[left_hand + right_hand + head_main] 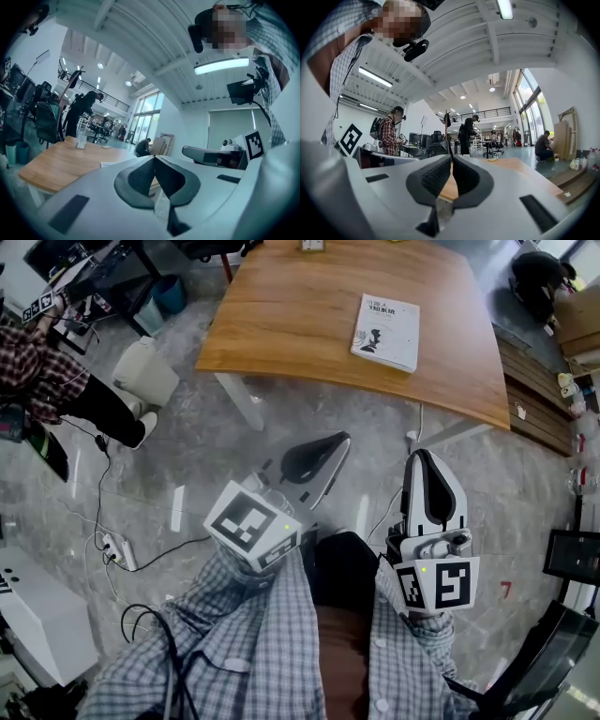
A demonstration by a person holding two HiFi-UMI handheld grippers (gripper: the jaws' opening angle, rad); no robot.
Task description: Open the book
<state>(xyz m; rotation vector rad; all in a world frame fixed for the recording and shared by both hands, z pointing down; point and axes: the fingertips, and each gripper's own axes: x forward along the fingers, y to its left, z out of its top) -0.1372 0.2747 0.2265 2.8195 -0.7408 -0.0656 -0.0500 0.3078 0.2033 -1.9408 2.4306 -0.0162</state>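
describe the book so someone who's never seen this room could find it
Find the wooden table ahead of the person. The book lies closed near its right side in the head view. Its white cover bears a dark figure, and it is far larger than the small white item at the far edge.

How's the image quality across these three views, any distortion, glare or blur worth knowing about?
Head view: even light, fisheye bows the table edge, the book stays sharp. Left gripper view: dark round vignette at the corners, the ceiling light strip glares white. Right gripper view: same vignette, the windows wash out bright.
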